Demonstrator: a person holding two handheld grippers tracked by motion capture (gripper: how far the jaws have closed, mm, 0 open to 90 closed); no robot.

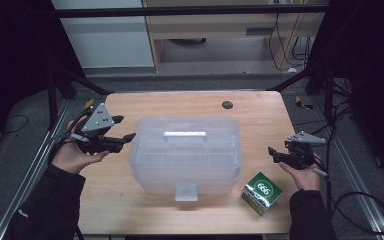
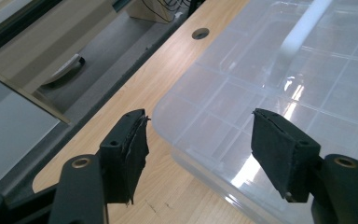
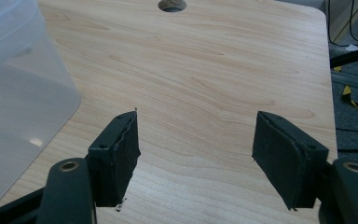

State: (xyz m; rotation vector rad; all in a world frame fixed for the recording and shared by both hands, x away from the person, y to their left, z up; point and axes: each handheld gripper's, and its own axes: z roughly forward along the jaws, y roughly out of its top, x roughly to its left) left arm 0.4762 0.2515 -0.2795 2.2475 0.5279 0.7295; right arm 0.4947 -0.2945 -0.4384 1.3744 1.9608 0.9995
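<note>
the wooden table (image 1: 130, 200) is the biggest thing, and it sits in the middle of the high view. in the middle of it stands a big see-through plastic storage box (image 1: 185, 155) with its lid on, a white handle (image 1: 185, 134) on top and a front latch (image 1: 186, 192) at its lower edge. the box looks light and stiff, but its smooth sides look slippery, and thin plastic like this could bend or crack if squeezed hard. i think the handle or the latch is the best place to take hold, since the walls are too wide for the jaws.

at the lower right of the high view a small green and white carton (image 1: 261, 193) stands just beside the box, not touching it.

the left gripper (image 1: 122, 129) is at the left of the high view, close to the box's left end. its jaws stand wide apart with nothing between them. in the left gripper view the box corner (image 2: 168, 109) lies just past the jaws. the right gripper (image 1: 271, 153) is at the right, apart from the box, also spread wide and empty.

a small dark hole (image 1: 227, 104) sits near the table's far edge.

i cannot tell if anything is inside the box, because the plastic is cloudy. the words on the carton are too small to read.
</note>
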